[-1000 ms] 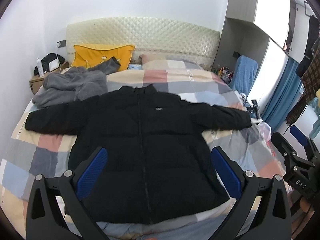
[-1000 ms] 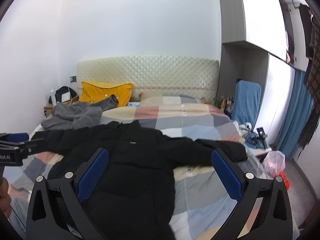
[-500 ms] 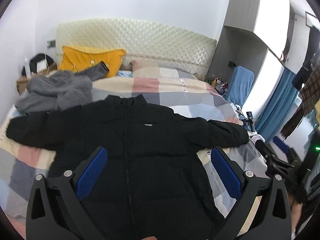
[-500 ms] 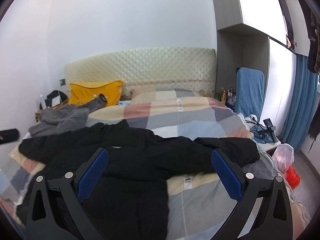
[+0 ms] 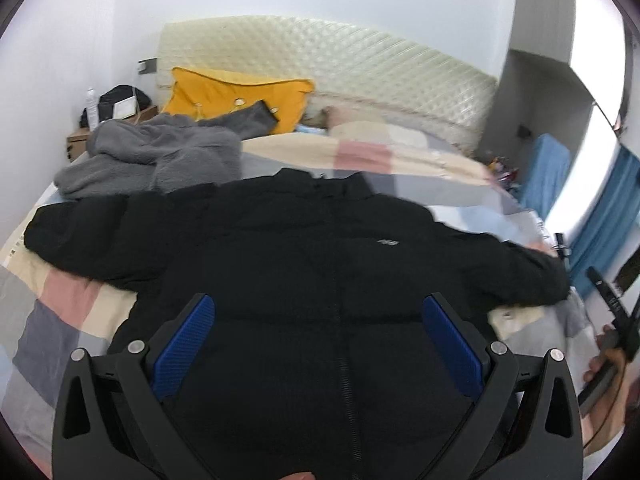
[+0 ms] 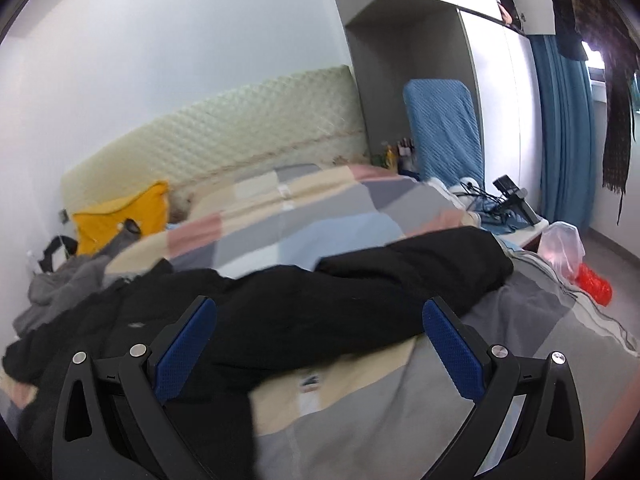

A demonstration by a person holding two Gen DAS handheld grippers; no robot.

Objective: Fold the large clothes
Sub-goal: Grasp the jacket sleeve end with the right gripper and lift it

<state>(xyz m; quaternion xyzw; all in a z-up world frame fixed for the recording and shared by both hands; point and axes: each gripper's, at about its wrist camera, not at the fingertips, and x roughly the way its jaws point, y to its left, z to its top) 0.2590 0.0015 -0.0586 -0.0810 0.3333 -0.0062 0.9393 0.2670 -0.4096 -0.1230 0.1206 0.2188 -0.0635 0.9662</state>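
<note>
The black jacket [image 5: 304, 280] lies flat and face up on the bed [image 5: 60, 320], zipper closed, both sleeves spread out to the sides over the checked cover. Your left gripper [image 5: 318, 340] hangs above its lower front with the jaws wide and nothing between them, and your right gripper [image 6: 318, 340] is over the sleeve [image 6: 400, 276] at the bed's edge, jaws also wide and empty. Behind the collar, a grey garment [image 5: 160, 156] lies in a heap near the yellow pillow [image 5: 240, 96].

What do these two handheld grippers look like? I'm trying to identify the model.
The left gripper and right gripper match: black angular frames, silver round screws at the joints, and two fingers each faced with textured blue pads. No cables or markings show.
</note>
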